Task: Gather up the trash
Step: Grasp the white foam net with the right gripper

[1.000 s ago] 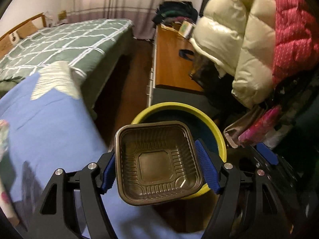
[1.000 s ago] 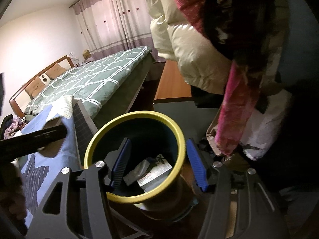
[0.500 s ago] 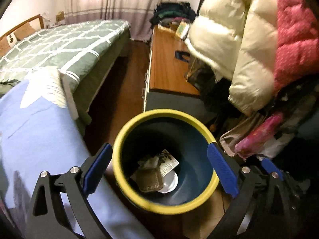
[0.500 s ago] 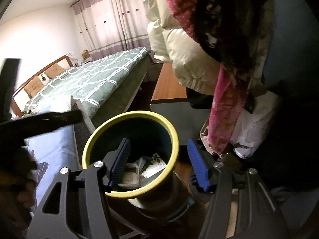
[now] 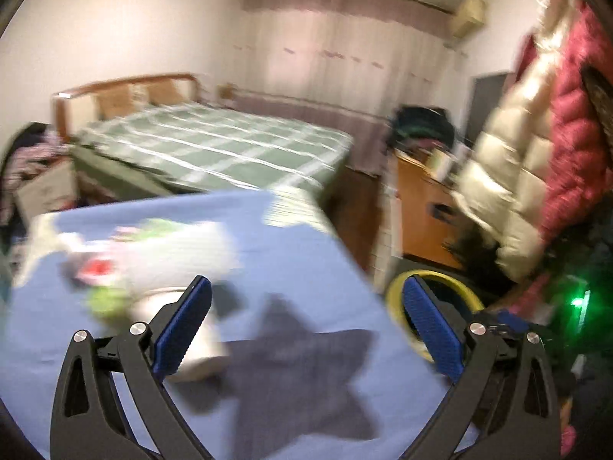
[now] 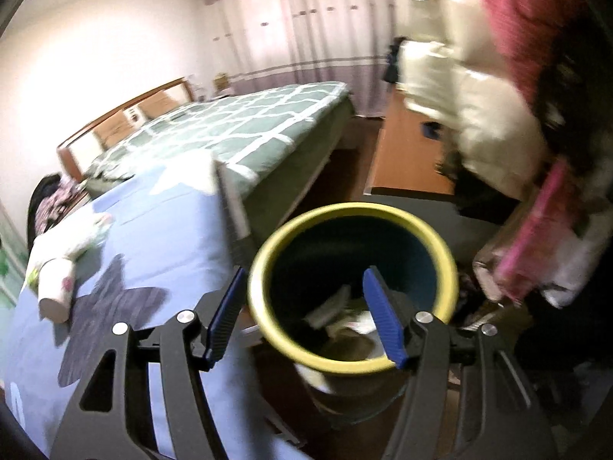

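Note:
My left gripper [image 5: 306, 310] is open and empty above the blue cloth-covered table [image 5: 291, 241]. Blurred trash lies on the table to its left: a white paper cup [image 5: 199, 349] and white and green wrappers [image 5: 126, 253]. The yellow-rimmed dark blue bin [image 5: 436, 299] stands on the floor at the table's right edge. My right gripper [image 6: 302, 306] is open and empty, above the bin's [image 6: 352, 214] near left rim. Trash [image 6: 337, 322] lies inside the bin. The paper cup [image 6: 55, 287] also shows lying on the table in the right wrist view.
A bed with a green checked cover [image 5: 214, 149] stands behind the table. A low wooden cabinet [image 5: 421, 207] lies right of it. Cream and red padded jackets [image 5: 528, 153] hang above the bin. A dark star shape [image 6: 111, 306] marks the cloth.
The left gripper dropped the brown plastic tray into the bin, then swung up and left over the table. The right gripper stayed open and drifted left of the bin.

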